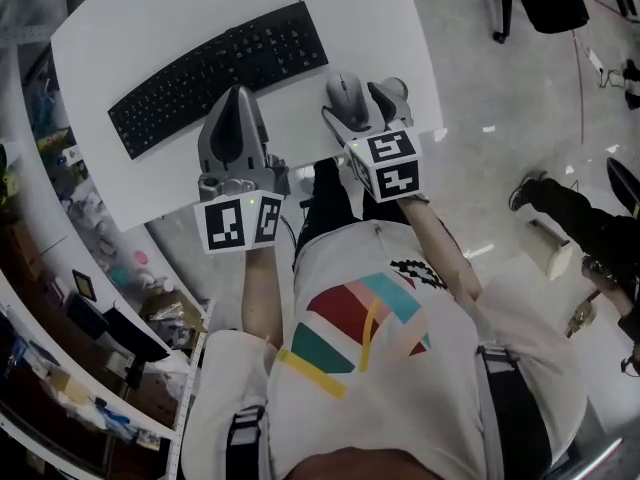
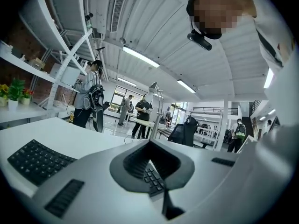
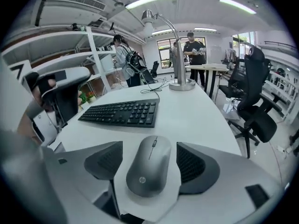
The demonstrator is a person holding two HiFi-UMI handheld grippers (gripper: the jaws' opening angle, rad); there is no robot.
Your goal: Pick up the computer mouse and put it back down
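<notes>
One mouse [image 3: 150, 166] lies on the tabletop [image 1: 150, 48], right of the keyboard [image 1: 220, 73], between the wide-apart jaws of the right gripper [image 3: 149, 148], clear of both pads. The left gripper [image 2: 150, 146], jaws together and empty, is by the keyboard's near edge.

The computer mouse [image 3: 149, 166] is dark grey, low and oval, with a slim scroll wheel on its centre line and a small logo near the rear. It lies flat on the white table [image 1: 390, 28], right of the keyboard [image 1: 220, 73] and apart from it. It sits between the spread fingers [image 3: 198, 164] of the right gripper [image 1: 356, 100], a gap on each side.
</notes>
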